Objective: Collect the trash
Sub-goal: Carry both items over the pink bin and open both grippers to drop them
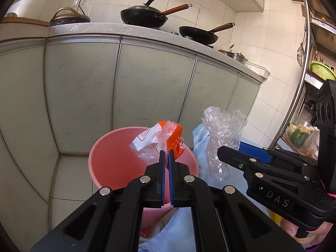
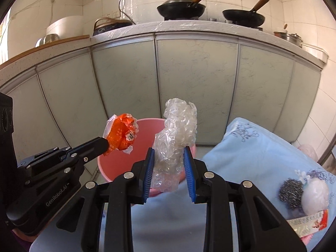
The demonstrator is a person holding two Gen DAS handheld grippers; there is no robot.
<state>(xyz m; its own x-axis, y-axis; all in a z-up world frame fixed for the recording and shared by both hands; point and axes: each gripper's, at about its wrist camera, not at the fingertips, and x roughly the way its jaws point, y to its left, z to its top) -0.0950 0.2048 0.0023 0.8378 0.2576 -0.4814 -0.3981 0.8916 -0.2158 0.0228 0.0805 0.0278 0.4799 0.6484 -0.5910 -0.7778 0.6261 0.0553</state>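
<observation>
A pink plastic bin (image 1: pixel 117 153) (image 2: pixel 145 130) stands on the floor before the cabinet doors. My left gripper (image 1: pixel 167 154) is shut on a crumpled orange and white wrapper (image 1: pixel 166 138) (image 2: pixel 121 134), which hangs over the bin's mouth. My right gripper (image 2: pixel 169 152) is shut on a wad of clear bubble wrap (image 2: pixel 178 130) (image 1: pixel 222 134), held upright just right of the bin's rim. In the left wrist view the right gripper's black body comes in from the right, with its fingertips hidden behind the bubble wrap.
A light blue cloth (image 2: pixel 258 151) covers a surface at the right, with a steel scouring ball (image 2: pixel 290 193), a white round object (image 2: pixel 316 195) and a flat printed packet (image 2: pixel 308 222) on it. Grey cabinet doors (image 1: pixel 147 79) rise behind the bin. Woks (image 1: pixel 145 15) sit on the counter.
</observation>
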